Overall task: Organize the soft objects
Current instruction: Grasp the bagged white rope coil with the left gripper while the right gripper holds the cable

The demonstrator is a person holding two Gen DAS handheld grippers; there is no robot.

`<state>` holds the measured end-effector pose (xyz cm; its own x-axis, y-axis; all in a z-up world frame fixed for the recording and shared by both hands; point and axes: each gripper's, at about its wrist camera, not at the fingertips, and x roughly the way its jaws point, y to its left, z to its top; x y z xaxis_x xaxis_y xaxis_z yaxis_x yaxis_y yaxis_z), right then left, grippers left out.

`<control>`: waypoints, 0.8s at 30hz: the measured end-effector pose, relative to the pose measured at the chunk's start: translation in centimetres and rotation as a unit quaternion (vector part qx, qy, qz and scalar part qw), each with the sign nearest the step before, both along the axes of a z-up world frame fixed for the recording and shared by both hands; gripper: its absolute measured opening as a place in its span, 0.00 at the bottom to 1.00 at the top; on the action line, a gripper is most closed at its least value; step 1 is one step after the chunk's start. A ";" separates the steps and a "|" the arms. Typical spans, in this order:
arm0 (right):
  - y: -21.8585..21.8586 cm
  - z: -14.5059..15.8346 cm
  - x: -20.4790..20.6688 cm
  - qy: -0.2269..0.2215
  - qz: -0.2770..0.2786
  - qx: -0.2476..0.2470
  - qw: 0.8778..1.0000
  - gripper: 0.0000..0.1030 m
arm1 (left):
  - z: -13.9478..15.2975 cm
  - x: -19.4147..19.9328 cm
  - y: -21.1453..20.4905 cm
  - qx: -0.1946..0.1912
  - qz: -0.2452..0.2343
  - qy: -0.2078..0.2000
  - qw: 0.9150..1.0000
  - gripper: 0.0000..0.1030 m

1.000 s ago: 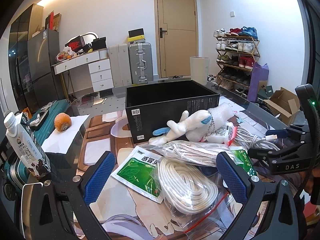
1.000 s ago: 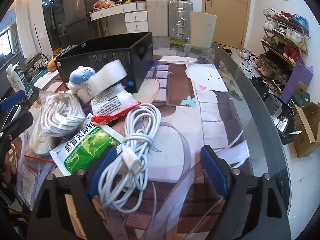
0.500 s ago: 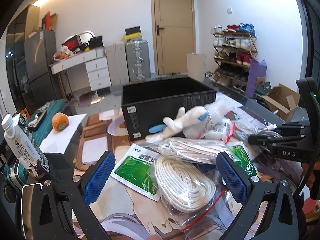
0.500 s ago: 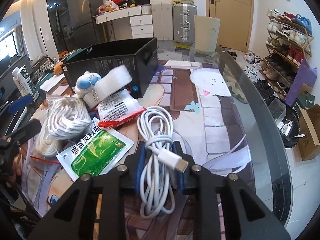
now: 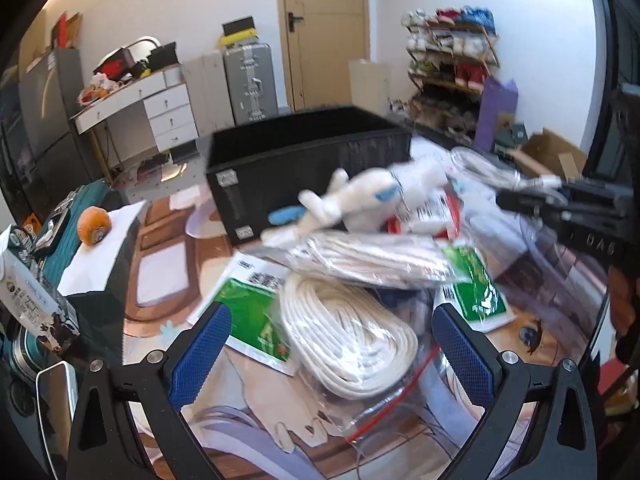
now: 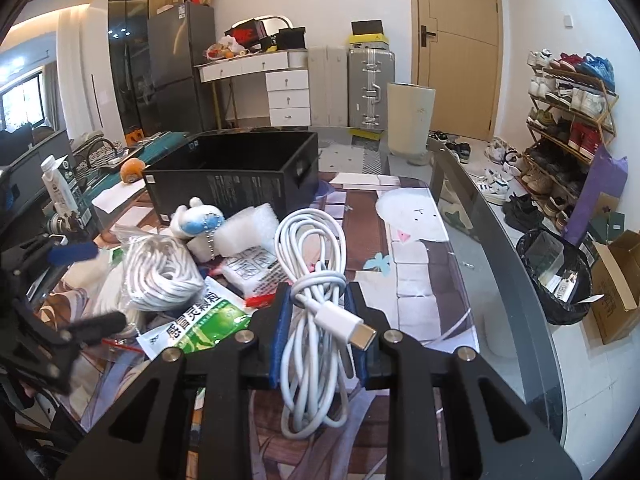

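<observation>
Far left of the table (image 6: 516, 264): a milk carton (image 6: 60, 192) standing upright, an orange (image 6: 133, 170) just behind it on white paper.

Left gripper (image 5: 332, 354): jaws spread wide, blue pads (image 5: 200, 354) either side of a bagged coil of white rope (image 5: 348, 344), neither pad touching it, nothing held. Rope lying in a clear zip bag, partly over a green sachet (image 5: 256, 316). Second bagged rope bundle (image 5: 372, 258) lying just behind, across the pile.

Centre: black box (image 6: 236, 176), open at the top, standing on the table behind the heap. Small white plush toy (image 6: 196, 220) with blue patches leaning against the box's front wall, ball chain hanging from it. White foam piece (image 6: 250, 228) touching the toy on its right. White packet with black print and a red edge (image 6: 252, 272) lying under the foam. Another green sachet (image 6: 200, 330) flat on the table in front of it.

Right gripper (image 6: 318, 330): jaws closed down tight on a bundled white charging cable (image 6: 310, 264), blue pads (image 6: 280, 332) pressing the bundle from both sides. Cable loops sticking out ahead of the fingers, more loops trailing back below them, plug end (image 6: 346, 326) lying across the right finger. Cable seemingly raised off the table, though hard to tell for sure.

Off the table's right edge: black bin (image 6: 554, 280) on the floor, shoe rack (image 6: 568, 120) against the wall.
</observation>
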<state>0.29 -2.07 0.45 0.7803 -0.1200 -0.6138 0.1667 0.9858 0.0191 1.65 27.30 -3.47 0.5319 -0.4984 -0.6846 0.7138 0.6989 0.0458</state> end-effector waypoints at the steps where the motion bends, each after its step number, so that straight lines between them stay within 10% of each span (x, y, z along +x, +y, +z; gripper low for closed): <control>1: 0.1 0.0 0.0 -0.001 0.003 0.000 1.000 0.25 | -0.3 0.0 -0.3 0.006 -0.002 0.005 1.000 0.99; 9: 0.5 0.0 -0.1 -0.003 0.012 -0.001 1.000 0.25 | -1.3 0.5 -1.1 0.035 0.009 0.025 0.999 0.93; 14: 0.6 0.1 -0.2 -0.004 0.015 -0.003 1.000 0.25 | -1.2 0.1 -1.2 0.024 -0.013 0.026 0.999 0.63; 24: 0.5 0.2 -0.3 -0.008 0.016 -0.006 1.000 0.25 | -0.6 -0.4 0.7 -0.016 -0.020 0.033 0.999 0.41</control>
<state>-0.04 -1.60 0.69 0.7939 -0.1024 -0.5994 0.1356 0.9907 0.0103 1.20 28.01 -4.05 0.4662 -0.5401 -0.7007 0.7413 0.6707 -0.0238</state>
